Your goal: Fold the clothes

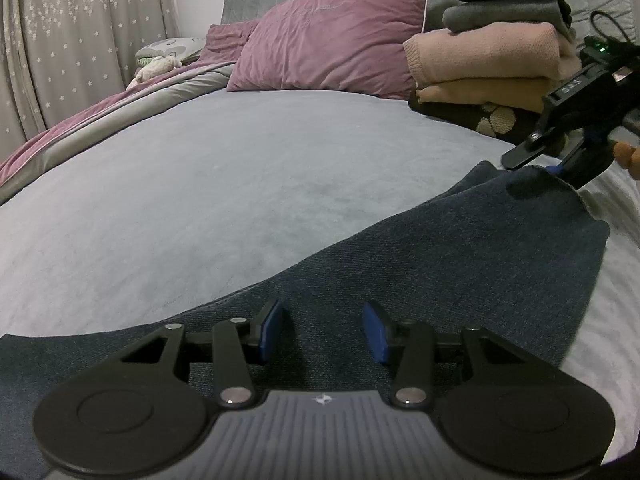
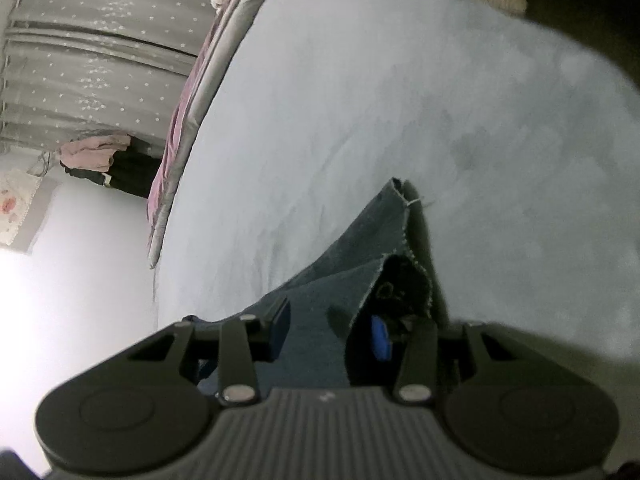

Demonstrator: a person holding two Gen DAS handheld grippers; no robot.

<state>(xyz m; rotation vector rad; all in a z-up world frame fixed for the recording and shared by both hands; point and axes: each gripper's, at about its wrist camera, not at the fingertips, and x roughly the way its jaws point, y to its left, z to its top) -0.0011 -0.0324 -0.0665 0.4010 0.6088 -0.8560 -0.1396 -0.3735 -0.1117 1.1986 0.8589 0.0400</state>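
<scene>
Denim jeans (image 1: 440, 248) lie across the grey bed (image 1: 200, 200). Over them the left gripper (image 1: 324, 332) hovers, fingers apart, empty. At the hem the right gripper (image 2: 332, 332) stands with fingers spread either side of the cloth. Folded clothes (image 1: 492, 52) stack near the pillow (image 1: 332, 32).

Right gripper (image 2: 328, 330) jaws apart, blue pads (image 2: 379, 338) either side of dark denim garment (image 2: 360, 264). Frayed hem edge between the jaws, raw corner of the denim sticking up beyond them. Pale grey bedsheet (image 2: 380, 100) under and around the denim. Pink-and-grey quilt edge (image 2: 188, 120) along the sheet's far side from the denim. Star-print curtain (image 2: 100, 48) beyond the quilt. Pile of pink and black clothes (image 2: 108, 164) just below the curtain. Contact between pads and cloth unclear.
</scene>
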